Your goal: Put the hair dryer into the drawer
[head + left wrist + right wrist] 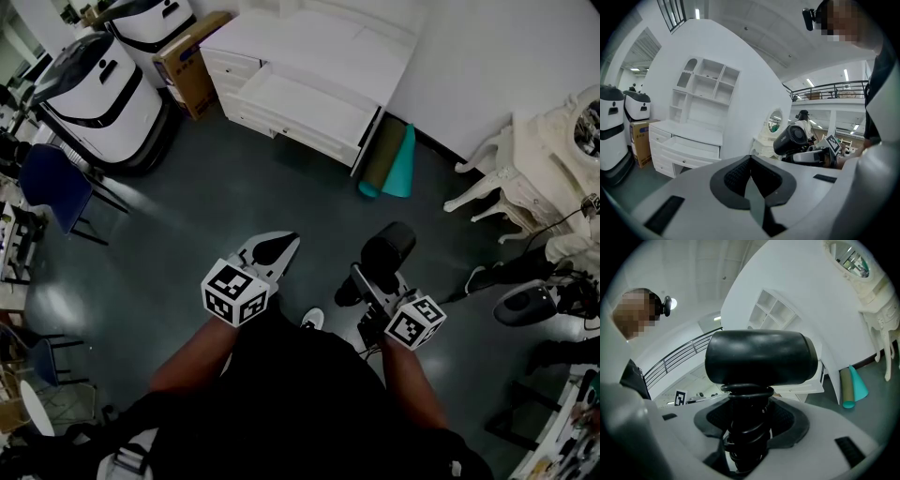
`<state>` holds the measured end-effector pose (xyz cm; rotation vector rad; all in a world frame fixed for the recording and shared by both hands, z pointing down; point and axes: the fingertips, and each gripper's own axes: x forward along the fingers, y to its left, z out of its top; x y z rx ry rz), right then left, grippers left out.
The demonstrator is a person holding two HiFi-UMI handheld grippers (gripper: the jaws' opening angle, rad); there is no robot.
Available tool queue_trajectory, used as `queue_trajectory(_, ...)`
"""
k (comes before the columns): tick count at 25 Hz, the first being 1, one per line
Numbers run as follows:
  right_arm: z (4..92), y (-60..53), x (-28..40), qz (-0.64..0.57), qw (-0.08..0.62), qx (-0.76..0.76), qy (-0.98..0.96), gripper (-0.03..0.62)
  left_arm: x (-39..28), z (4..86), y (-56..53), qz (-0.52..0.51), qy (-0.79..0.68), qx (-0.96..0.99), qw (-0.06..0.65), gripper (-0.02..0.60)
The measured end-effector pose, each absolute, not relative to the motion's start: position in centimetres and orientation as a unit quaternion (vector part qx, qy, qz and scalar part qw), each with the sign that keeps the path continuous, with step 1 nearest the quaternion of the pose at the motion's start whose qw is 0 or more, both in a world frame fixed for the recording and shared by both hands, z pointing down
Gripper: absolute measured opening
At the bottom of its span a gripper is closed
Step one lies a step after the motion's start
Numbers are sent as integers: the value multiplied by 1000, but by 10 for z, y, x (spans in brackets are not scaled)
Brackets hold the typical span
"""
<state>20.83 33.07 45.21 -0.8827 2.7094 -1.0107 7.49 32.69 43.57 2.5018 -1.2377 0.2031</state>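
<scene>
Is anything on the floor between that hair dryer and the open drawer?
Nothing visible does. The right gripper holds the hair dryer, and only bare floor lies between it and the open drawer. The rolled mats stand off to one side.

Dark floor — on it white dresser, drawer open, rolled mats, cardboard box, blue chair.
</scene>
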Motion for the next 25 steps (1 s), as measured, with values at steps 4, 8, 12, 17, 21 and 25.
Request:
queue_trajectory(4,455,321,199,-339,54,-296,892,232,66,438,318,77,-434,881,172,9)
queue_trajectory(8,458,309,187,-341,47,-299,890,232,54,440,304,79,-434,881,174,9)
queue_trajectory(12,455,290,170,-340,41,-301,890,232,40,439,285,77,-432,881,177,9)
queue_trajectory(17,451,259,141,-336,31,-308,890,232,17,440,256,74,-421,885,184,9)
queue_trajectory(21,448,232,116,-331,31,-319,887,232,-8,437,228,69,-411,891,182,9)
queue_trajectory(25,444,210,90,-329,37,-332,883,232,-37,434,199,71,-401,896,178,9)
